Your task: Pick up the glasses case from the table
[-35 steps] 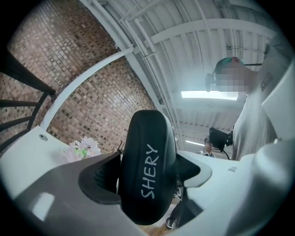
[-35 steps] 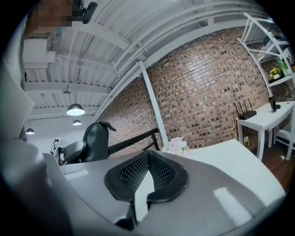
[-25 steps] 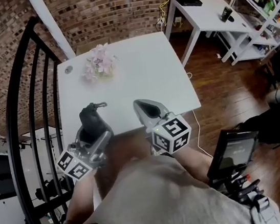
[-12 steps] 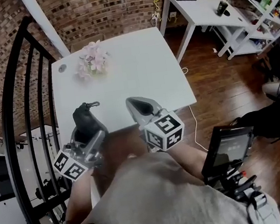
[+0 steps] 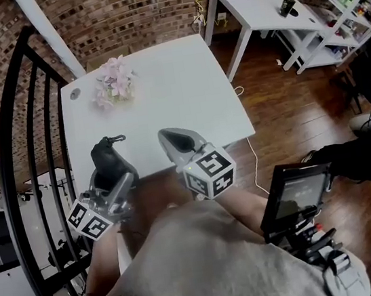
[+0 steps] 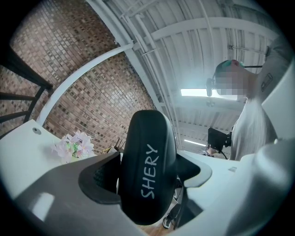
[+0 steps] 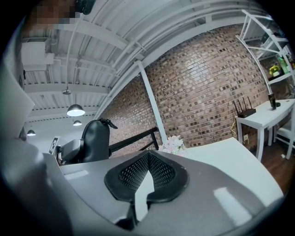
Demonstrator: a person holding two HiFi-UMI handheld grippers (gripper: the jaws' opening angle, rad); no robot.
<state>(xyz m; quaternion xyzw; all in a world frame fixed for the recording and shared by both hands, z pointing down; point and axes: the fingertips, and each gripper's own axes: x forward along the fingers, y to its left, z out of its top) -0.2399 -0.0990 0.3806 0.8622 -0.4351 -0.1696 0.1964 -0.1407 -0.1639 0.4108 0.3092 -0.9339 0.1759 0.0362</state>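
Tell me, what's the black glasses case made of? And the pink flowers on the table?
The glasses case looks like faux leather or rubbery plastic. Its black skin is smooth and even, with a soft matte sheen and white printed letters. The look doesn't settle which of the two it is.
The flowers may be fabric or plastic fakes. They are pale pink petals in a tight bunch, too small to be sure.

Even indoor light; ceiling lamp (image 7: 75,110) glows overhead. White worktop (image 5: 164,92) reads bright, shadows soft. Fisheye bends edges; corners vignette black. Closest surfaces slightly soft.
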